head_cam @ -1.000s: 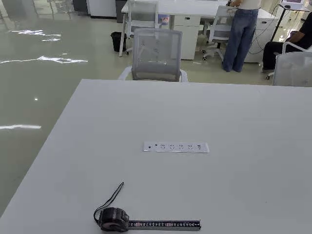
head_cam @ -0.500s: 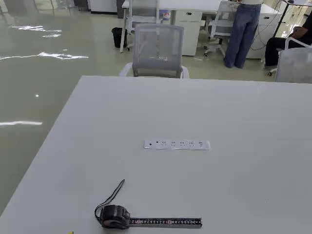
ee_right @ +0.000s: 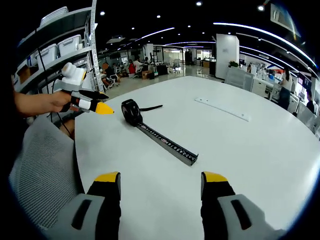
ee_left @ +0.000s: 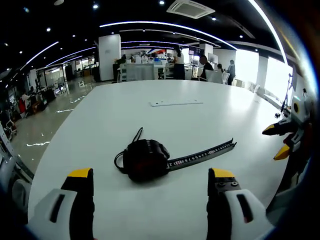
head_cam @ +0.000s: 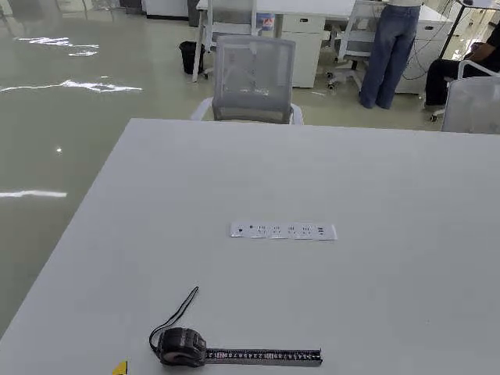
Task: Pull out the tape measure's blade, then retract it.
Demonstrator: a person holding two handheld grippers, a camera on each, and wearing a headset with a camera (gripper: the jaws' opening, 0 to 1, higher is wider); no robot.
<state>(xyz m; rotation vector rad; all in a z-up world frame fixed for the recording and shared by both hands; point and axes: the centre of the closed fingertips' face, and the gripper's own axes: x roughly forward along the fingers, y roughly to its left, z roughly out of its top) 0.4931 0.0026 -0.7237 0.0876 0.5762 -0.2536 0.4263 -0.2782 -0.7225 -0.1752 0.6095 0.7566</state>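
Note:
The black tape measure case (head_cam: 181, 347) lies near the front edge of the white table (head_cam: 375, 180), its blade (head_cam: 266, 357) drawn out to the right and flat on the top. A black wrist cord (head_cam: 176, 311) loops from the case. My left gripper (ee_left: 150, 175) stands open just short of the case (ee_left: 146, 159); one yellow fingertip (head_cam: 119, 368) shows left of the case in the head view. My right gripper (ee_right: 161, 177) is open, near the blade's hooked end (ee_right: 190, 159), touching nothing. Each gripper shows in the other's view: the left (ee_right: 92, 105), the right (ee_left: 280, 140).
A white power strip (head_cam: 283, 231) lies mid-table. A grey mesh chair (head_cam: 252, 82) stands at the far edge, another (head_cam: 473, 105) at the back right. Two people (head_cam: 387, 55) are at distant desks. The table's left edge drops to a shiny floor (head_cam: 55, 141).
A yellow fingertip of the left gripper has come in at the bottom edge, left of the case. The tape measure lies as before; the head camera has shifted slightly.

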